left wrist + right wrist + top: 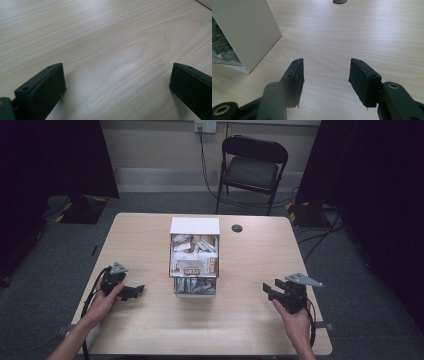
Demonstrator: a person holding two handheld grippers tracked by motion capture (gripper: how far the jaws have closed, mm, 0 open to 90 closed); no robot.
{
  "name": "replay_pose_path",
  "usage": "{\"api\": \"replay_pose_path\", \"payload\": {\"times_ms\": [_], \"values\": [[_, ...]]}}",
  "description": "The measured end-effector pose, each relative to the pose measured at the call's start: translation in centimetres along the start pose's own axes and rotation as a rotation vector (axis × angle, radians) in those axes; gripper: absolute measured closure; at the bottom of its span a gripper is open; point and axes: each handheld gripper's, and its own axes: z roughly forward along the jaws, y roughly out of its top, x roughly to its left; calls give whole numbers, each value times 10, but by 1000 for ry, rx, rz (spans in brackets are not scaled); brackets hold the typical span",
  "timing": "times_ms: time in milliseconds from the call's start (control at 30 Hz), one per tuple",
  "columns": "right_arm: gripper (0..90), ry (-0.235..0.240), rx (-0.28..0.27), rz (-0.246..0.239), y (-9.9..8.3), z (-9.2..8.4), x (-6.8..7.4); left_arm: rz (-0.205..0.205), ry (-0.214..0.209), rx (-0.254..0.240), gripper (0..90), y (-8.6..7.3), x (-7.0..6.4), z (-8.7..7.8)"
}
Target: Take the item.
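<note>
A white box (194,226) on the counter (150,320) holds packets (194,261); left hand-held gripper (137,291) and right hand-held gripper (270,289) are both spread, empty.

Your left gripper (134,291) rests low on the wooden table (150,325) at its near left, pointing right, jaws apart with nothing between them. Your right gripper (270,289) is held at the near right, pointing left, jaws parted and empty. Between them, well apart from both, stands a white box (194,226) full of snack packets (194,260). A black folding chair (252,170) stands beyond the table's far edge.
</note>
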Motion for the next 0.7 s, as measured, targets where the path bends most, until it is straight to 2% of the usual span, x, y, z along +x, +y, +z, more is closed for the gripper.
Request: {"api": "replay_pose_path", "payload": {"times_ms": [200,300,400,433,700], "values": [[452,27,-5,7,5,-3,4,0,0,0,0,0,0,0],[460,35,-12,-2,9,-6,8,0,0,0,0,0,0,0],[458,19,-35,-17,14,-10,12,0,0,0,0,0,0,0],[453,44,-40,-8,17,-12,13,-1,0,0,0,0,0,0],[476,58,-56,-26,29,-20,20,0,0,0,0,0,0,0]]}}
